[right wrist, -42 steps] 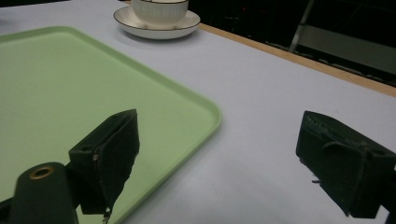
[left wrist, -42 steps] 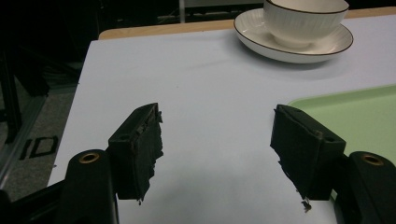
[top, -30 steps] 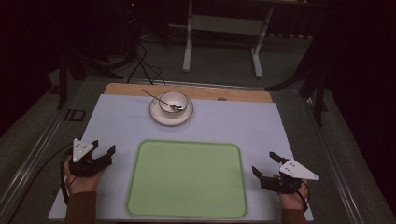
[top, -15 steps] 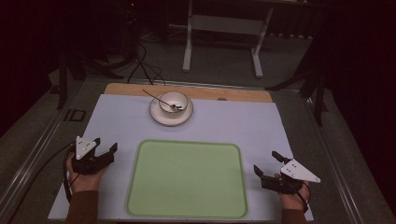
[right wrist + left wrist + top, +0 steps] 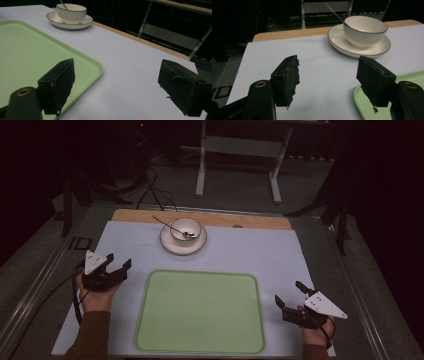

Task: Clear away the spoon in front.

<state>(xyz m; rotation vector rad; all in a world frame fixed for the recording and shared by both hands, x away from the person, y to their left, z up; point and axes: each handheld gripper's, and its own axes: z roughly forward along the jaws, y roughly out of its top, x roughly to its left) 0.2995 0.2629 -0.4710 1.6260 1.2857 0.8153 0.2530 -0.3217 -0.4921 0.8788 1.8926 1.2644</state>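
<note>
Grippers sit at either side of a pale green tray (image 5: 200, 312) on the white table cover (image 5: 260, 250), and both hold nothing. The left gripper (image 5: 119, 266) is beside the tray's left edge with its jaws spread wide, aimed forward and slightly inward toward the far middle of the table; in the left gripper view its two black pads (image 5: 287, 80) stand well apart over bare cover, with the tray's corner under the right one. The right gripper (image 5: 288, 294) is just off the tray's near right corner, jaws also parted, aimed forward and to the left, so the right gripper view looks across the tray toward the crockery. The tray is a rounded rectangle with a low raised rim, its long axis running left to right, and its surface is bare. Beyond its far edge, somewhat left of centre, a cream saucer (image 5: 167, 242) with a thin dark rim carries a matching ribbed bowl (image 5: 186, 227). A spoon (image 5: 172, 225) rests in the bowl, its thin handle slanting up and out over the bowl's far left rim, pointing away to the left. Along the far edge a strip of wooden tabletop (image 5: 250, 221) shows.
</note>
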